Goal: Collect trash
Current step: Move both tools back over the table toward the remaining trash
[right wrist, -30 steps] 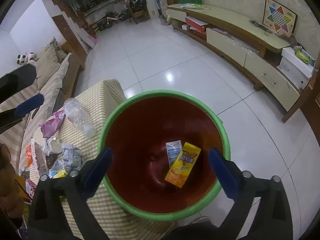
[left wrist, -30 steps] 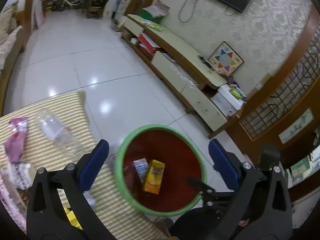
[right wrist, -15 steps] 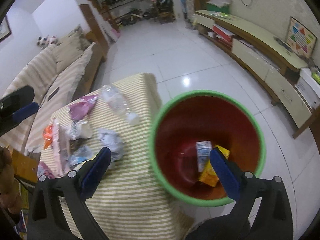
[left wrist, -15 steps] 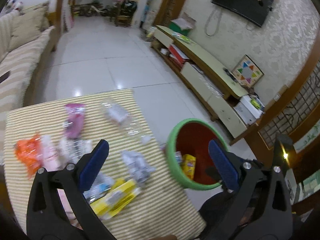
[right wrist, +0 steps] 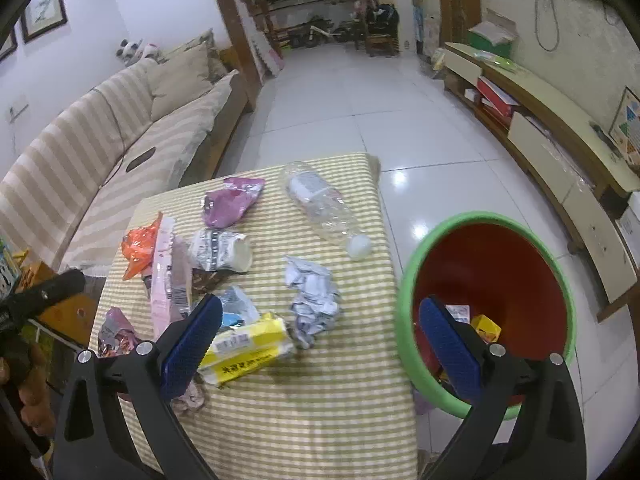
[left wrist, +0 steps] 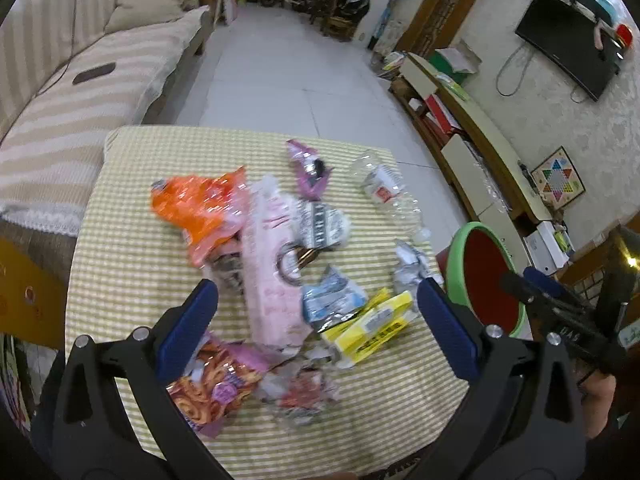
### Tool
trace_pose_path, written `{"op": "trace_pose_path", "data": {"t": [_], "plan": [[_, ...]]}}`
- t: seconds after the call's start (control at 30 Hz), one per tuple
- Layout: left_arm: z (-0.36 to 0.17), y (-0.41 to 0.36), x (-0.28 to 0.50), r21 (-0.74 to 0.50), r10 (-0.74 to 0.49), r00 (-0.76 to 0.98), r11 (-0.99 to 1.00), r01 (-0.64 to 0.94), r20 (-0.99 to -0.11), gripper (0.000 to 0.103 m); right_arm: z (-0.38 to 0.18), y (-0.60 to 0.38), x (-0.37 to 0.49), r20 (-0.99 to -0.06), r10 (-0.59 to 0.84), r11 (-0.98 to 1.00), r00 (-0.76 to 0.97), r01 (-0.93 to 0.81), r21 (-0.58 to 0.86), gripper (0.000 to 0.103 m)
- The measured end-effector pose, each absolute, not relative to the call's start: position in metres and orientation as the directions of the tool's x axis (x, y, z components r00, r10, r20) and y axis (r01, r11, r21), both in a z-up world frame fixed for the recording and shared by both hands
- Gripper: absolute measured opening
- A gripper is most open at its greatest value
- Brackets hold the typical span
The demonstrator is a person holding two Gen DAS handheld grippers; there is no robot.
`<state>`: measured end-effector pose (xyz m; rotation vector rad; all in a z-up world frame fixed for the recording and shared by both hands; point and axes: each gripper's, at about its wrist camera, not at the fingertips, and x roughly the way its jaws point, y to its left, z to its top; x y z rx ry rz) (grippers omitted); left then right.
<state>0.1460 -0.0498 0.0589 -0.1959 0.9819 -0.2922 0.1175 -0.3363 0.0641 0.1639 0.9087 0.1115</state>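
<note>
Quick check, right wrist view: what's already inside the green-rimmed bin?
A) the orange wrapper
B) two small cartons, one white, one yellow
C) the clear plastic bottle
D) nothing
B: a white carton and a yellow carton lie at the bottom of the bin, while the bottle and orange wrapper lie on the table.

Checked cloth (right wrist: 320, 400) woven, matt; bottle (right wrist: 324, 208) clear crumpled plastic; wrappers (left wrist: 200, 208) glossy film; bin (right wrist: 560, 280) smooth plastic; floor tiles (right wrist: 340, 112) glazed, reflective.

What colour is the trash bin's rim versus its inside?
The bin has a green rim and a red inside; the right wrist view shows it best.
</note>
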Motion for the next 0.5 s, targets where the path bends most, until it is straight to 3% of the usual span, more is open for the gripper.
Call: {"op": "trace_pose_path", "data": {"t": [0.37,0.5], "plan": [[0.036,-0.048,0.16,-0.308,-0.344,0.483,0.939,0.156,-0.805,0.098,0.053,-0.326,0.141,-0.789,0.165,0.983,0.592,-0.037,0.177,0.096],[0.022,-0.058,0.172,-0.262,-0.298,0.452,0.955,0.143,-0.841,0.098,0.044,-0.329,0.154,-0.797,0.162,0.983,0.582,-0.03,0.179,0.096]]}}
